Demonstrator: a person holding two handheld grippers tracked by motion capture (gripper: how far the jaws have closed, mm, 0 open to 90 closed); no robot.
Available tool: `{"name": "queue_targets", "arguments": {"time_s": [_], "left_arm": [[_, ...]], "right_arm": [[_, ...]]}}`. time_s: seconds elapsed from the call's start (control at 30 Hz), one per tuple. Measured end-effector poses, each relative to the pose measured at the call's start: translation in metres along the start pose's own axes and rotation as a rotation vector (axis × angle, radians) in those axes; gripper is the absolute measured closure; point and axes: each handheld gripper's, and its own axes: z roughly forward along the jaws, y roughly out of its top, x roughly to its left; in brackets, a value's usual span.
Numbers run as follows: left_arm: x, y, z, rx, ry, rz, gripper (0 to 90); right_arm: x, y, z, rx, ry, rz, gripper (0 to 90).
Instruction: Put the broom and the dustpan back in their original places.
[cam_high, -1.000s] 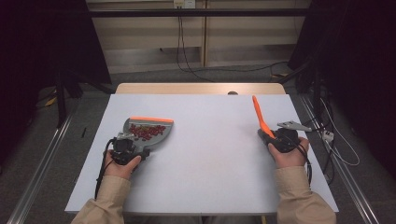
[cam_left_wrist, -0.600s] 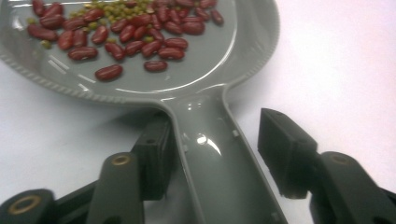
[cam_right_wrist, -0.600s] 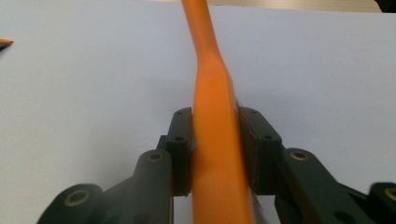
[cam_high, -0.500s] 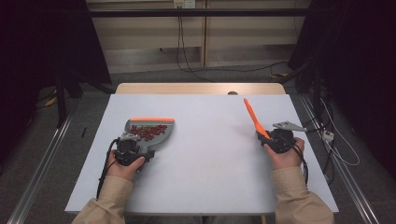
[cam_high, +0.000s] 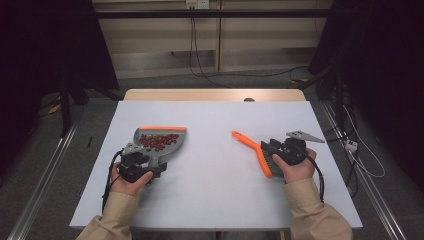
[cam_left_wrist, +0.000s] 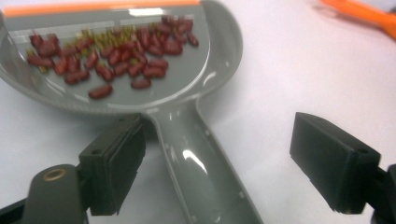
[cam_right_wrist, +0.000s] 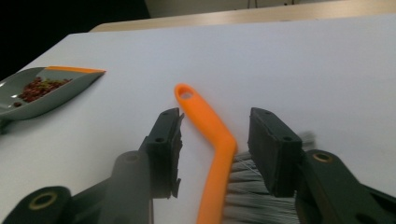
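A grey dustpan (cam_high: 161, 141) with an orange lip lies flat on the white table (cam_high: 215, 120), left of centre, with several red beans (cam_left_wrist: 116, 60) in its bowl. My left gripper (cam_high: 141, 163) straddles the dustpan's handle (cam_left_wrist: 201, 158); its jaws have just been opening and stand off the handle. An orange hand brush (cam_high: 252, 147) lies on the table at the right, bristles (cam_right_wrist: 261, 205) toward me. My right gripper (cam_right_wrist: 217, 149) has its jaws either side of the brush handle (cam_right_wrist: 212, 135). They have just been opening and leave gaps on both sides.
A strip of wooden tabletop (cam_high: 215, 95) borders the white table's far edge. Cables (cam_high: 200, 65) run over the floor beyond it. Metal rails (cam_high: 45, 175) flank the table left and right. Bare white surface lies between dustpan and brush.
The brush stood tilted up in the right gripper and now lies flat on the table. The dustpan has settled on the table. Both grippers' jaws have spread apart and let go.
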Motion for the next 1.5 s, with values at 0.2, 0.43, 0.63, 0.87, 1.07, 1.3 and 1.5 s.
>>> {"name": "queue_targets", "arguments": {"time_s": [0.2, 0.43, 0.63, 0.87, 1.07, 1.3, 1.5], "left_arm": [[0.002, 0.002, -0.003, -0.033, -0.036, 0.016, 13.6], [0.000, 0.003, -0.004, -0.063, -0.058, 0.041, 13.3], [0.000, 0.003, -0.008, -0.088, -0.098, 0.057, 10.6], [-0.003, 0.002, -0.013, -0.116, -0.178, 0.123, 7.0], [-0.002, 0.000, -0.016, -0.115, -0.208, 0.152, 6.7], [0.001, -0.003, -0.018, -0.120, -0.221, 0.161, 6.6], [0.002, -0.003, -0.018, -0.125, -0.237, 0.166, 6.6]], "right_arm": [[-0.002, -0.002, -0.006, -0.047, 0.075, 0.024, 44.4], [-0.003, -0.009, -0.011, -0.029, 0.113, -0.017, 35.0], [-0.003, -0.012, -0.015, -0.033, 0.130, -0.048, 29.3], [-0.001, -0.016, -0.017, -0.008, 0.142, -0.066, 25.1], [-0.004, -0.019, -0.023, -0.007, 0.184, -0.113, 20.2], [-0.005, -0.021, -0.030, -0.014, 0.205, -0.143, 18.8], [-0.009, -0.023, -0.034, -0.013, 0.195, -0.161, 18.4]]}}
